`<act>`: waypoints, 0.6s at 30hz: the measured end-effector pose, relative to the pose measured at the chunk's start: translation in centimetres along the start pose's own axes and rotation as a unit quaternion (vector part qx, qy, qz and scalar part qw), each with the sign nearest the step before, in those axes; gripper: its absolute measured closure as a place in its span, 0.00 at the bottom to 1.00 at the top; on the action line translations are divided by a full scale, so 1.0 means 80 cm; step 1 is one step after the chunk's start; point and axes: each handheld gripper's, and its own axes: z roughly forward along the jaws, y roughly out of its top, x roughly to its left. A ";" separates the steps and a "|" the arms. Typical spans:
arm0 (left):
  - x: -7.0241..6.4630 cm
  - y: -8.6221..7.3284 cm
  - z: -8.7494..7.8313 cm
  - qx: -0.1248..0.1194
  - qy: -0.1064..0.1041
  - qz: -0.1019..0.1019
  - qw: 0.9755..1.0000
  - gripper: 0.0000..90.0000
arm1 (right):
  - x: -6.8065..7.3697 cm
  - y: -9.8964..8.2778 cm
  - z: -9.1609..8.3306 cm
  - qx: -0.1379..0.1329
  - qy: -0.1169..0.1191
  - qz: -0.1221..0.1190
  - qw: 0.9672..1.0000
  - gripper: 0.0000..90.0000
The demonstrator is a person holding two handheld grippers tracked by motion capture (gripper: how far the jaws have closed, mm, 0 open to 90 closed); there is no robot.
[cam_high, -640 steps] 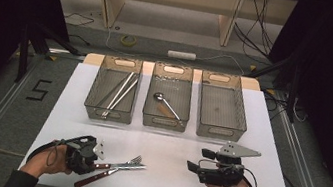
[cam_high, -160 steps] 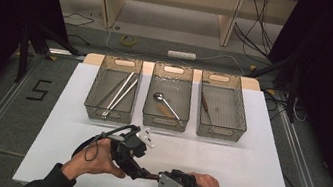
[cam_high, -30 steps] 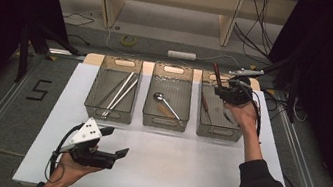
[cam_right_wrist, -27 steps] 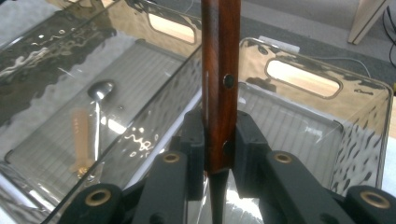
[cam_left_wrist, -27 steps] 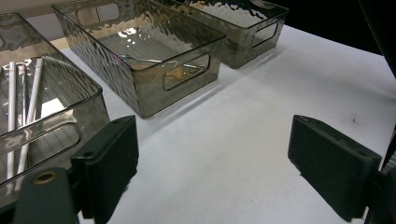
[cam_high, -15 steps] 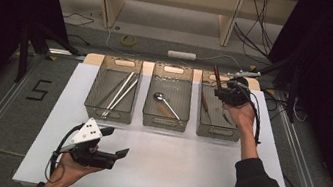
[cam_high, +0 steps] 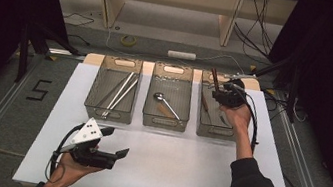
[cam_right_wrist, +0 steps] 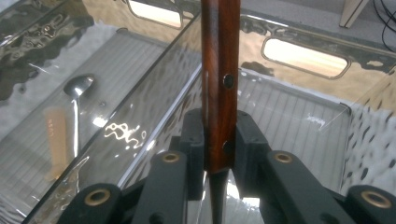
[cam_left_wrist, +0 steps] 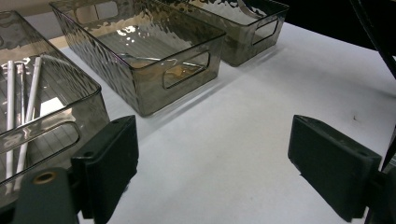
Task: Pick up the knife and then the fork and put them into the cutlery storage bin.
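My right gripper (cam_high: 227,97) hovers over the right tray (cam_high: 209,129), shut on a dark wooden-handled utensil (cam_high: 214,77) whose handle points up and away. In the right gripper view the two pads clamp the handle (cam_right_wrist: 220,70) near its lower rivet; the metal end runs down behind the jaws, hidden. My left gripper (cam_high: 112,152) rests low over the white table near its front left, open with nothing between its jaws. In the left gripper view its pads (cam_left_wrist: 109,163) stand wide apart over bare tabletop.
Three smoked clear trays stand side by side at the back of the white table (cam_high: 164,159). The left tray (cam_high: 100,113) holds pale sticks (cam_high: 120,91). A wooden-handled spoon (cam_high: 165,104) lies in the middle tray (cam_high: 163,123). Dark curtains flank the table.
My right gripper has come a little nearer and lower over the right tray, still gripping the utensil. The left gripper has stayed put.
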 end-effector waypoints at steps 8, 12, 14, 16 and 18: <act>0.000 0.000 0.000 -0.001 0.001 -0.001 1.000 0.17 | 0.000 -0.008 0.009 0.009 -0.005 0.011 1.000 0.86; 0.000 0.000 0.000 0.000 0.001 0.000 1.000 0.17 | -0.001 -0.013 0.012 0.014 -0.006 0.018 1.000 0.85; 0.000 0.000 0.000 0.000 0.001 0.000 1.000 0.17 | -0.002 -0.015 0.013 0.016 -0.008 0.018 1.000 0.85; 0.000 0.000 0.000 -0.001 0.001 -0.001 1.000 0.17 | -0.003 -0.017 0.014 0.019 -0.007 0.021 1.000 0.85; 0.000 0.000 0.000 0.001 0.001 0.001 1.000 0.17 | -0.003 -0.017 0.015 0.019 -0.008 0.022 1.000 0.85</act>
